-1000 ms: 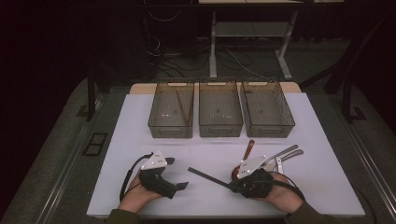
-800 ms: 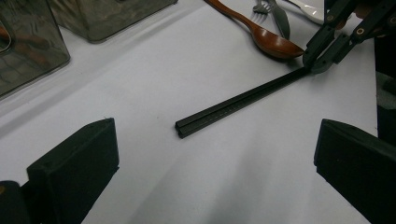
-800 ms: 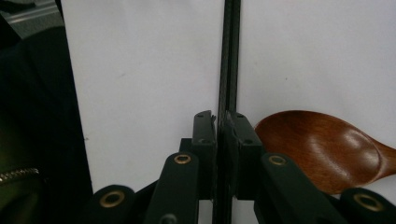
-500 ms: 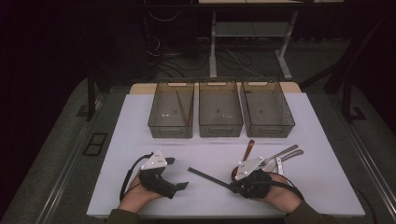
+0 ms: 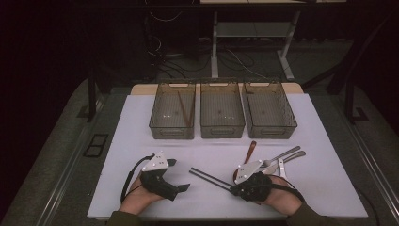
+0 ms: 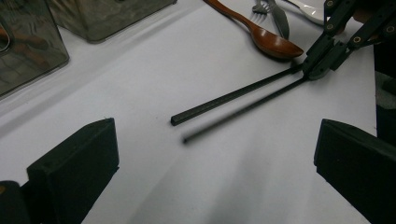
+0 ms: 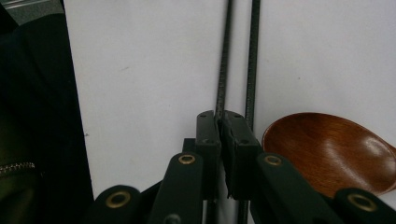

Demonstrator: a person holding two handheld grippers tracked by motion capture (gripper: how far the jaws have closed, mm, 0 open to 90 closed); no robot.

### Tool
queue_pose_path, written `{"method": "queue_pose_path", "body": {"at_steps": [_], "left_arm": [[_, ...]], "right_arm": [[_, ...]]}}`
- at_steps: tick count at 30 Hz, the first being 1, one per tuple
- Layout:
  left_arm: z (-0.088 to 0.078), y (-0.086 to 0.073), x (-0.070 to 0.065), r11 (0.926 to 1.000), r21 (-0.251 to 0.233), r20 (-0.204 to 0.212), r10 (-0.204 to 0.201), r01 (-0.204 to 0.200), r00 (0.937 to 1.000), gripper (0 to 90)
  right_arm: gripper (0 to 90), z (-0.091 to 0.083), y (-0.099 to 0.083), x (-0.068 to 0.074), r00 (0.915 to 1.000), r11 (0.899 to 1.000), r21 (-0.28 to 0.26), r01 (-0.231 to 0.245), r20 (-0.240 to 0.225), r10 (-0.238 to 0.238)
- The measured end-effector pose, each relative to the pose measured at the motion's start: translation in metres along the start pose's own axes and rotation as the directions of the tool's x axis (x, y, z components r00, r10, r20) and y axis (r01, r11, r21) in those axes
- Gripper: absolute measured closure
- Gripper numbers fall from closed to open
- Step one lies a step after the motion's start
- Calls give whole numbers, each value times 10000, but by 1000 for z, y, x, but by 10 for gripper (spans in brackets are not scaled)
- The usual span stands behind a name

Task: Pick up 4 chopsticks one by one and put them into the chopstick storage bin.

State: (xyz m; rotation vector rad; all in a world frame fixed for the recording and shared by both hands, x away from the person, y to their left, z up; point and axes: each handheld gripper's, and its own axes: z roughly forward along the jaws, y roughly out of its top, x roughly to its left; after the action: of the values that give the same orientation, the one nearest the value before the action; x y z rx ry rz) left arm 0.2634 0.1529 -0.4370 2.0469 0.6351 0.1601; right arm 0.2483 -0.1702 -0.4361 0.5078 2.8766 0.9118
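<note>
Two black chopsticks (image 5: pixel 209 178) lie side by side on the white table top (image 5: pixel 141 136). My right gripper (image 5: pixel 232 189) is at their near end, and its jaws have just been closing on one of them. In the right gripper view the right gripper (image 7: pixel 220 119) pinches the left black chopstick (image 7: pixel 223 70), while the other chopstick (image 7: pixel 252 56) runs alongside. My left gripper (image 5: pixel 179 175) rests open on the table to the left of the sticks' free ends. In the left gripper view the left gripper (image 6: pixel 215 168) has bare table between its jaws, and the chopsticks (image 6: pixel 233 95) lie ahead of it.
Three clear bins stand in a row at the back: the left bin (image 5: pixel 160 117) holds brown wooden chopsticks (image 5: pixel 184 109), then the middle bin (image 5: pixel 222 127) and right bin (image 5: pixel 287 117). A wooden spoon (image 5: pixel 250 151) and metal cutlery (image 5: pixel 284 156) lie beside the right gripper.
</note>
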Motion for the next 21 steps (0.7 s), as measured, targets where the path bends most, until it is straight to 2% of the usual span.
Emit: {"method": "queue_pose_path", "body": {"at_steps": [3, 4, 6, 10, 20, 21], "left_arm": [[0, 0, 0, 10000, 10, -5, -13, 13, 10000, 0], [0, 0, 0, 10000, 17, -3, -4, 4, 10000, 0], [0, 0, 0, 10000, 14, 2, 7, -7, 10000, 0], [0, 0, 0, 10000, 16, 1, 13, -13, 10000, 0], [0, 0, 0, 10000, 27, 18, 44, -44, 10000, 0], [0, 0, 0, 10000, 28, 21, 42, -42, 10000, 0]], "right_arm": [[850, 0, 0, 0, 9999, 10000, -34, -45, -136, 45], [848, 0, 0, -1, 9999, 10000, -10, 92, -66, -92], [846, 0, 0, -1, 9999, 10000, -36, 79, -63, -80], [807, 3, 4, 0, 9999, 9999, -163, 55, -91, -57], [820, 15, 15, -3, 9995, 9988, -457, -179, -282, 166], [826, 15, 15, -4, 9995, 9989, -471, -69, -301, 55]]}}
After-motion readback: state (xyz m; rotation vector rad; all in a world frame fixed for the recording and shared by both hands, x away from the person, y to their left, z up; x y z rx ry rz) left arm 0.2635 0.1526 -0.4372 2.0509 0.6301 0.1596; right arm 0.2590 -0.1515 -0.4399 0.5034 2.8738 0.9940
